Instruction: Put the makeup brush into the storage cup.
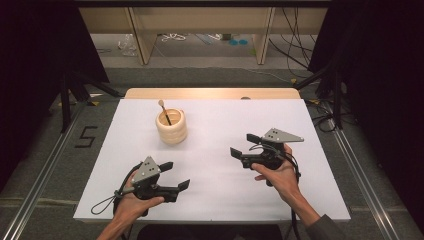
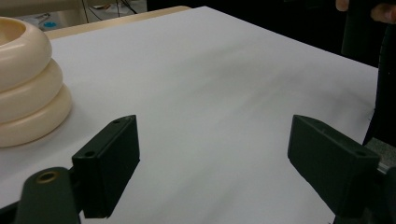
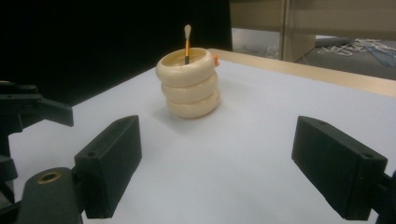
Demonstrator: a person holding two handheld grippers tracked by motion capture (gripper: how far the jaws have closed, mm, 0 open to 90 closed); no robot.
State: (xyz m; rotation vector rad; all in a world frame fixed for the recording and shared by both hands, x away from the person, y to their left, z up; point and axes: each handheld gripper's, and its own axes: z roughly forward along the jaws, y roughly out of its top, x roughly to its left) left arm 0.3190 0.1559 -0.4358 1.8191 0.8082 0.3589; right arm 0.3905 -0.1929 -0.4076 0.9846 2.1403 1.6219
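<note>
I see the cream holder (image 1: 171,127) standing upright on the far-left part of the white table (image 1: 215,200), well apart from both grippers. It is built as three stacked rounded rings with an open top, and a thin stick (image 1: 165,112) with a pale tip leans inside it, rising above the rim. I hold the left gripper (image 1: 175,175) near the front edge with its jaws wide apart and nothing between them. I hold the right gripper (image 1: 242,145) right of centre, jaws likewise wide and empty. In the left gripper view the holder (image 2: 28,79) is cut off by the frame edge. In the right gripper view a small orange item (image 3: 215,58) shows behind the holder (image 3: 190,84); I cannot identify it. Beyond the table lie grey floor, cables and wooden furniture legs.
</note>
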